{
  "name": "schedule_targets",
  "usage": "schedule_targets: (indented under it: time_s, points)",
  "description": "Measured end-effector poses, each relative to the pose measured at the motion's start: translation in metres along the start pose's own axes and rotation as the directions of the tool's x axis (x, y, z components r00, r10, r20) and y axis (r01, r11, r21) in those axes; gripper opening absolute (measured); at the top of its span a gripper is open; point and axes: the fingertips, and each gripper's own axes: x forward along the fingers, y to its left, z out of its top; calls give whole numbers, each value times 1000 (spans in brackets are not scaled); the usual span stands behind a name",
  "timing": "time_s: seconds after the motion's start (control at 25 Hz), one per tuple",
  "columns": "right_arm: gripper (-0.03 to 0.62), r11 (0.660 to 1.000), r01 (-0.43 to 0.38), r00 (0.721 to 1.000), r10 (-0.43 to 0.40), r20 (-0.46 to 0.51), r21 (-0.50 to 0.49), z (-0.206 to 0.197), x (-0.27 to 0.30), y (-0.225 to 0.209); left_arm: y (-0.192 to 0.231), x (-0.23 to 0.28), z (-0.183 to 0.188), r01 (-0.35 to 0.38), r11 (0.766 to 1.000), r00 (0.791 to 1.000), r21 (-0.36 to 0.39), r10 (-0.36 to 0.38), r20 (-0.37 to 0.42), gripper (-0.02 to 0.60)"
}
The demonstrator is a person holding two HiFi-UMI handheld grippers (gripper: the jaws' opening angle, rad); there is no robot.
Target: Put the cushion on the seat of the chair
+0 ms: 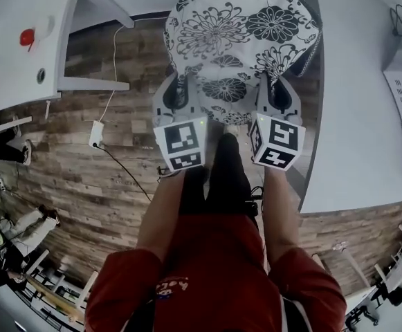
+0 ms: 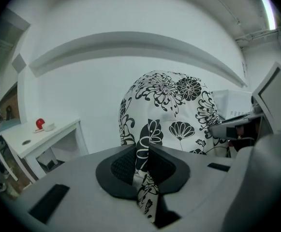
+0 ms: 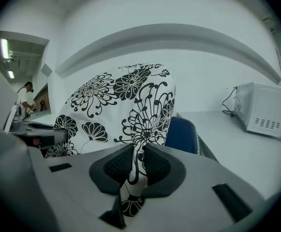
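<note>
One flowered cushion [image 1: 242, 26] hangs at the top centre of the head view, above the wooden floor [image 1: 104, 185]. Two grippers hold its lower edge: the left gripper [image 1: 178, 95] and, right of it, the right gripper [image 1: 278, 94], each clamped tight on a fold of fabric. Only the right gripper view shows one blue padded surface [image 3: 181, 135], just right of the cushion.

The white cushion [image 1: 239, 40] with black flowers hangs upright, pinched at its edge, partly hiding the blue chair [image 3: 183, 135].
</note>
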Motion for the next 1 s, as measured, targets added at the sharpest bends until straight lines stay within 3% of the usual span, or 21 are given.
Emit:
schedule_targets:
  time_s: [0.08, 0.16, 0.28, 0.36, 0.48, 0.68, 1.0]
  points:
    - [55, 1000, 9, 1000, -9, 3, -15, 4, -52, -5, -20, -49, 5, 4, 1000, 1000, -12, -4, 10, 49]
    - [55, 999, 47, 994, -46, 102, -5, 24, -96, -6, -31, -87, 33, 18, 999, 994, 29, -22, 109, 49]
    - [55, 994, 91, 937, -105, 332, 60, 72, -143, 2, -29, -132, 99, 4, 989, 947, 151, -52, 316, 49]
    - [55, 993, 100, 915, -118, 386, 65, 83, -176, 3, -36, -164, 115, -5, 984, 927, 176, -61, 370, 49]
    - [57, 994, 101, 931, -111, 349, 47, 66, -181, 5, -39, -172, 96, 3, 988, 937, 157, -58, 346, 49]
    - [58, 996, 76, 960, -84, 267, 40, 29, -72, 10, -7, -78, 50, -20, 991, 959, 130, -18, 283, 49]
    - [58, 997, 80, 978, -77, 194, -7, 5, 7, 6, 8, -6, 18, -61, 994, 974, 89, 40, 225, 49]
